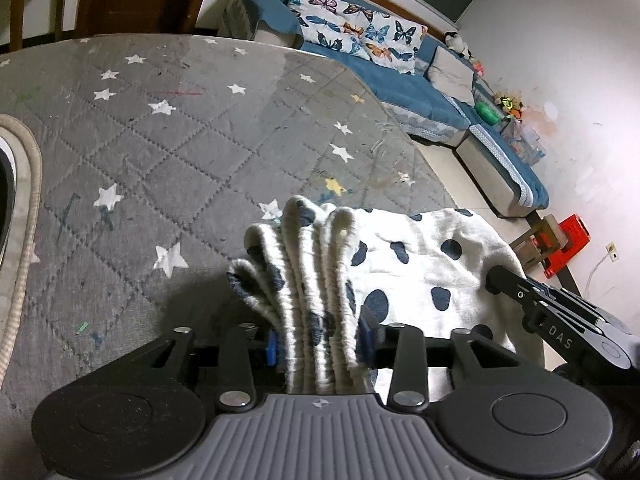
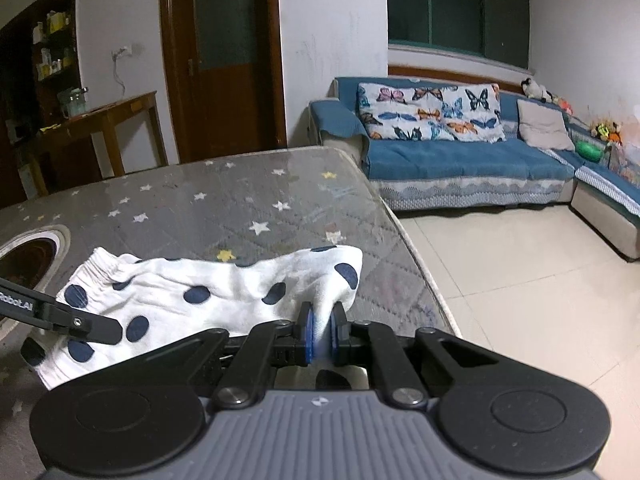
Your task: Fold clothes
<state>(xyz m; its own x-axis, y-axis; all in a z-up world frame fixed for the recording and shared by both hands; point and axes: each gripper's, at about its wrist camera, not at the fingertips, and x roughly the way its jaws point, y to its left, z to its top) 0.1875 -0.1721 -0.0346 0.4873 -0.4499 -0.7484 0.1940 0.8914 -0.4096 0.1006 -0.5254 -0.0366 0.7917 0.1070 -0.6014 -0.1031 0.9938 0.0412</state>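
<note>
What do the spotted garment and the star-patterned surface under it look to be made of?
Spotted garment: soft white woven or knit fabric, probably cotton, matte, with navy dots and a ribbed, gathered elastic band.
Star-patterned surface: grey quilted cloth with diamond stitching; the faint sheen suggests a clear cover, though that is uncertain.

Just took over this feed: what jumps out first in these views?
The white garment with navy dots lies on the grey star-quilted table, pinched at both ends. Its bunched elastic waistband sits between the left gripper fingers; the right gripper clamps a corner near the table's edge.
</note>
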